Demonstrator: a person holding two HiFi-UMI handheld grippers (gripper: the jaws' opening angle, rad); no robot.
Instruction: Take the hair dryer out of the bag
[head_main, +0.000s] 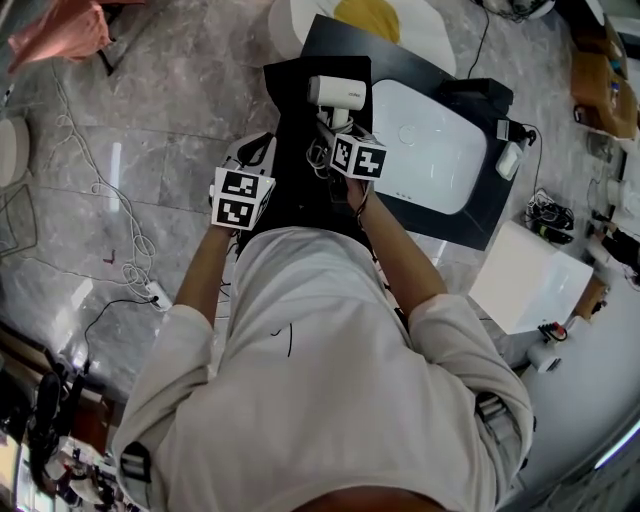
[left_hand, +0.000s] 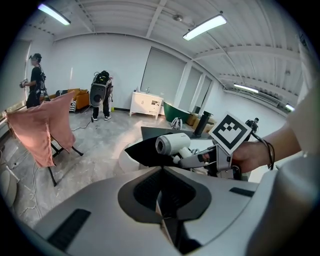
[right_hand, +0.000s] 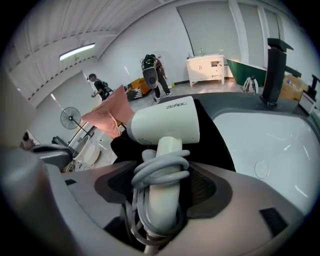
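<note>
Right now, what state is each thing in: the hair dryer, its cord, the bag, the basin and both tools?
hair dryer: out of the bag, held upright by its handle.
cord: coiled around the handle.
black bag: lying slack under the dryer, beside the basin.
white basin: empty.
right tool: closed on the dryer's handle and cord.
left tool: jaws shut; cannot tell whether it pinches bag fabric.

Grey marble floor (head_main: 170, 120) — white walls (left_hand: 125, 65), ceiling strip lights (left_hand: 205, 27)
</note>
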